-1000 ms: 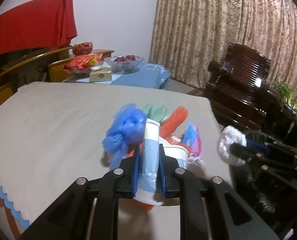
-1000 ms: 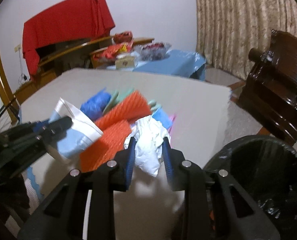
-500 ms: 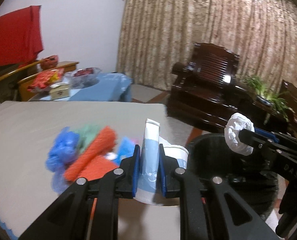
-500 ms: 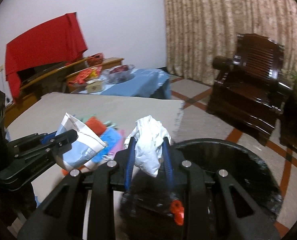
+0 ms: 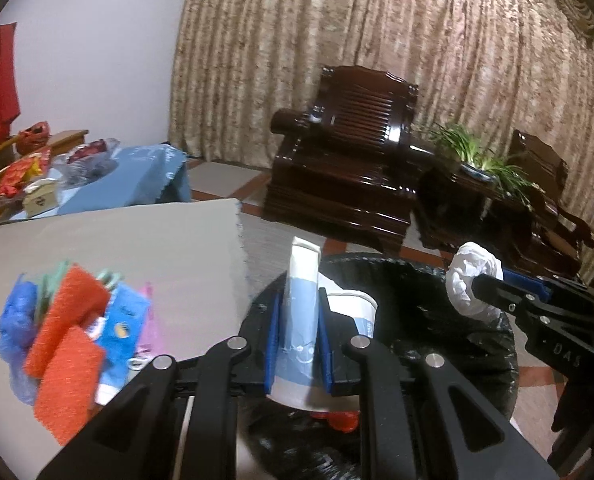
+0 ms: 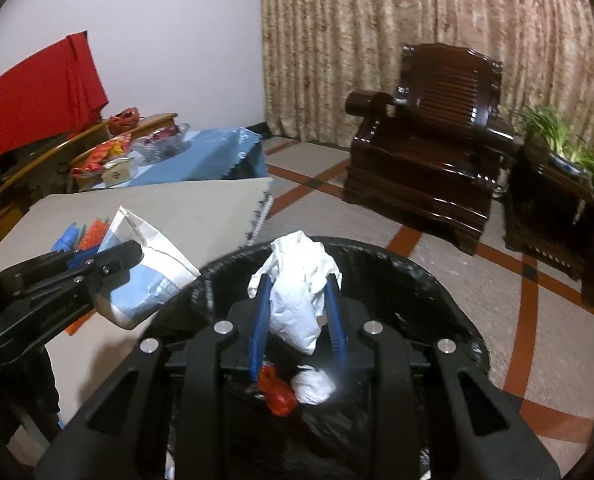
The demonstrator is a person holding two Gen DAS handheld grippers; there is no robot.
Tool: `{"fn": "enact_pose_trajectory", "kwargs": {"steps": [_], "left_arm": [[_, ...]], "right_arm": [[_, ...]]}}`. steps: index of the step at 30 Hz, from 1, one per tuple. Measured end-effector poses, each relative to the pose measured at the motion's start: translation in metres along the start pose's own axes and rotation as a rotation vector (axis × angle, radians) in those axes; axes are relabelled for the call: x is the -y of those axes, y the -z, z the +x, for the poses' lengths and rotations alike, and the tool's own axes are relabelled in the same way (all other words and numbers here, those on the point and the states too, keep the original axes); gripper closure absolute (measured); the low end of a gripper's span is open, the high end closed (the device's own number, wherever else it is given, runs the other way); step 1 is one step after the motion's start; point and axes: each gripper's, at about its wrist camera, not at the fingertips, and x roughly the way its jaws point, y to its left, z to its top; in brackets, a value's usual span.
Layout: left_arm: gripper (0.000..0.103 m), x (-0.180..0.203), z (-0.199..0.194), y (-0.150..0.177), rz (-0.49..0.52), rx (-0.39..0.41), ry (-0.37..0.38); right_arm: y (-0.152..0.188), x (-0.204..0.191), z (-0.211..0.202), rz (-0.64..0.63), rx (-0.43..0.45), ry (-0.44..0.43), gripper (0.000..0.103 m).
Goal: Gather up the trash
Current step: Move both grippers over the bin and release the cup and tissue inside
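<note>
Now both loads have swung off the table [image 5: 109,240] to hang over the black bin [image 6: 437,280]: the left gripper [image 5: 297,344] pinches a flattened paper cup [image 5: 303,300], the right gripper [image 6: 297,320] a crumpled tissue [image 6: 297,284]. Dropping looks next; more litter [image 5: 69,332] waits at nine o'clock.

At the bottom centre, the left gripper [image 5: 299,344] pinches a flattened blue-and-white paper cup [image 5: 302,320] between its blue pads, above the black-lined trash bin [image 5: 425,292]. At the right edge, the right gripper [image 5: 477,282] clamps a crumpled white tissue [image 5: 471,280] over the bin. At lower left, a heap of red, blue and pink trash [image 5: 69,336] lies on the grey table [image 5: 137,236].
</note>
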Motion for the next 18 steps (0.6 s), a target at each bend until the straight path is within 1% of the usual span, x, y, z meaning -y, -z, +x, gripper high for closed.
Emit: {"fn": "enact_pose_trajectory", "kwargs": {"steps": [5,13,15,16,17,18], "left_arm": [[0.085,0.014,0.017,0.004,0.010,-0.030,0.038],[0.084,0.024,0.031,0.011,0.032,-0.061,0.064],[0.080,0.024,0.032,0.013,0.028,-0.070,0.071],[0.079,0.024,0.033,0.013,0.025,-0.072,0.072],[0.073,0.024,0.033,0.013,0.023,-0.075,0.078],[0.068,0.024,0.033,0.014,0.021,-0.079,0.082]], "right_arm": [[0.012,0.012,0.003,0.017,-0.020,0.028,0.076],[0.023,0.023,0.009,0.035,-0.054,0.053,0.074],[0.026,0.023,0.010,0.037,-0.060,0.059,0.073],[0.026,0.023,0.011,0.036,-0.063,0.062,0.070],[0.026,0.024,0.011,0.036,-0.065,0.064,0.067],[0.027,0.025,0.011,0.035,-0.065,0.069,0.059]]}}
